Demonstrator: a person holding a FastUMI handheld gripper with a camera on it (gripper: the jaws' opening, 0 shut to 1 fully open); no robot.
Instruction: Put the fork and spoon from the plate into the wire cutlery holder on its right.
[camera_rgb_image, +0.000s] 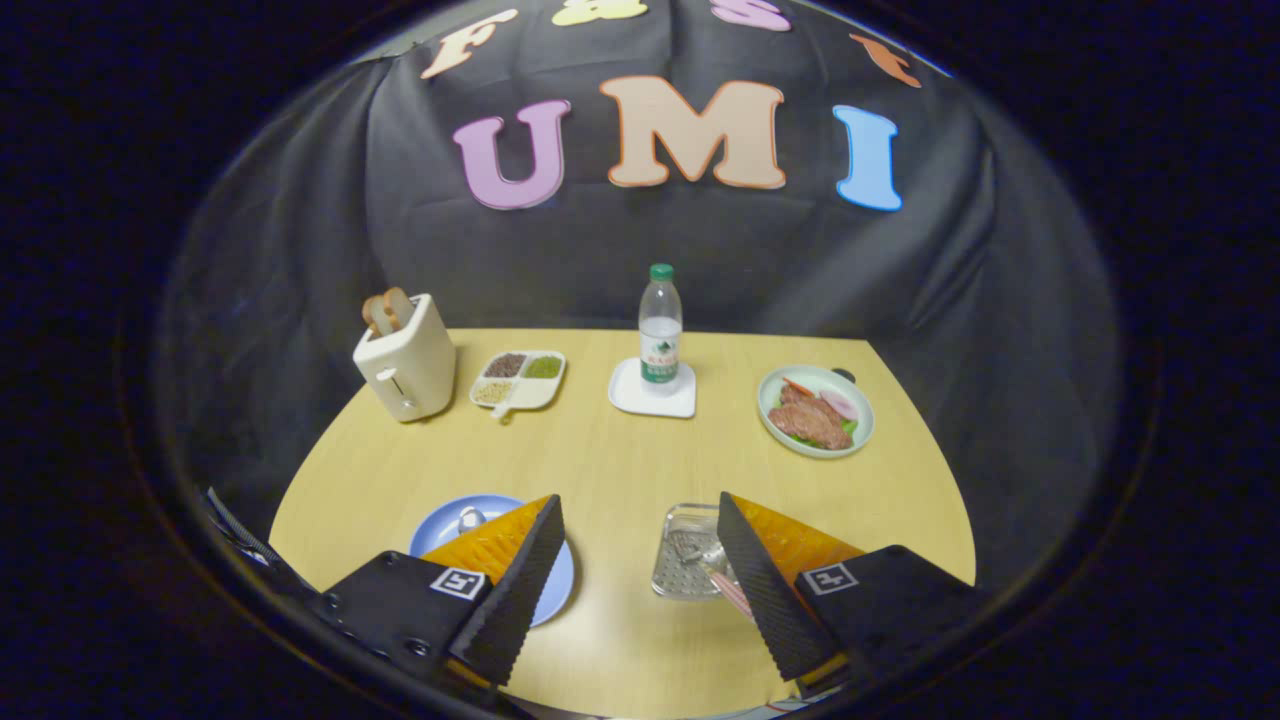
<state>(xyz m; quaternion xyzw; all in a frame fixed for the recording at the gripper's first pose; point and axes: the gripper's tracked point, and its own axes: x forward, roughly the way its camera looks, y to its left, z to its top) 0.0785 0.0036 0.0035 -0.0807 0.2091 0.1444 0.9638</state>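
Gripper view: the gripper (640, 535) is spread wide over bare tabletop — pinching nothing. Round blue plate (440, 525) holds a metal spoon (470, 519) left; perforated metal cutlery holder (680, 565) holds a fork (712, 568) right.

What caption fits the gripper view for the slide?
Open gripper over wooden table: spoon on round blue plate, fork in wire cutlery holder.

Blue plate (440, 528); pale wood table (620, 470); cream toaster (405, 362); green-capped clear bottle (660, 335); pale green dish (862, 412); silver perforated cutlery holder (680, 560).
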